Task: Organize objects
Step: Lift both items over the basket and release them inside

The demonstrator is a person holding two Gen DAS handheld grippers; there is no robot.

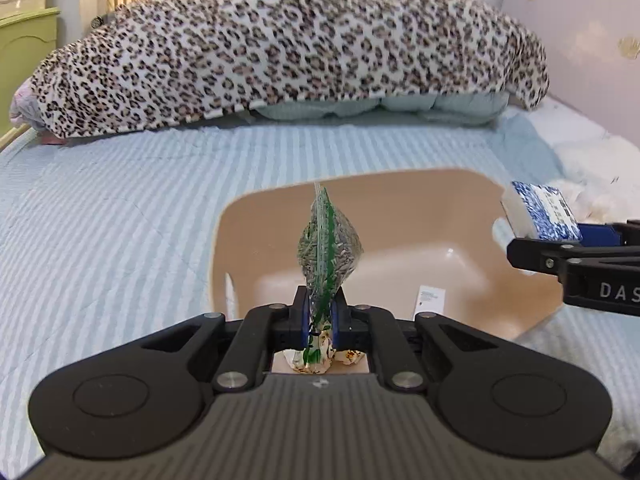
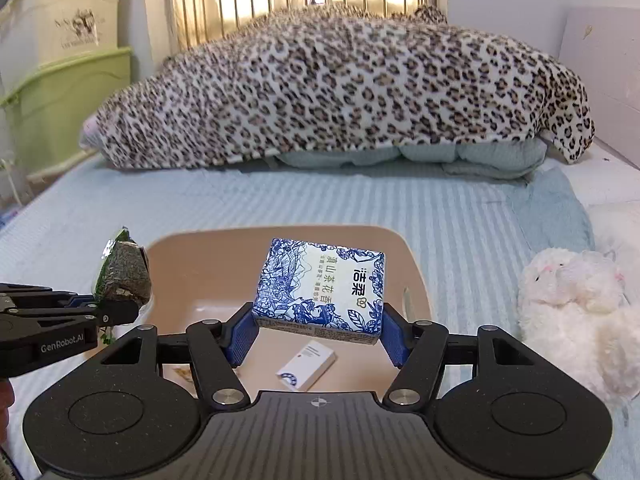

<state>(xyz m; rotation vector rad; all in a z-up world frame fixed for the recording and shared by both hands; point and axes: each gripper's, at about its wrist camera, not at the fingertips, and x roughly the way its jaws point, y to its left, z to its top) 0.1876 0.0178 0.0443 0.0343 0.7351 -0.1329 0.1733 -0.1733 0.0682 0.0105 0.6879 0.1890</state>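
A tan plastic bin [image 1: 400, 200] lies on the striped bed; it also shows in the right wrist view [image 2: 192, 264]. My left gripper [image 1: 320, 312] is shut on a clear green-printed bag of seeds [image 1: 328, 240] and holds it over the bin's near edge; the bag also shows in the right wrist view [image 2: 124, 276]. My right gripper [image 2: 316, 332] is shut on a blue and white tissue pack [image 2: 320, 288] above the bin; the pack also shows in the left wrist view [image 1: 540, 212]. A small white box [image 2: 306, 364] lies on the bin's floor.
A leopard-print blanket [image 2: 340, 92] covers a heap at the far end of the bed. A white plush toy [image 2: 576, 304] lies right of the bin. Green and cream storage boxes [image 2: 60, 92] stand at the left. A wall runs along the right.
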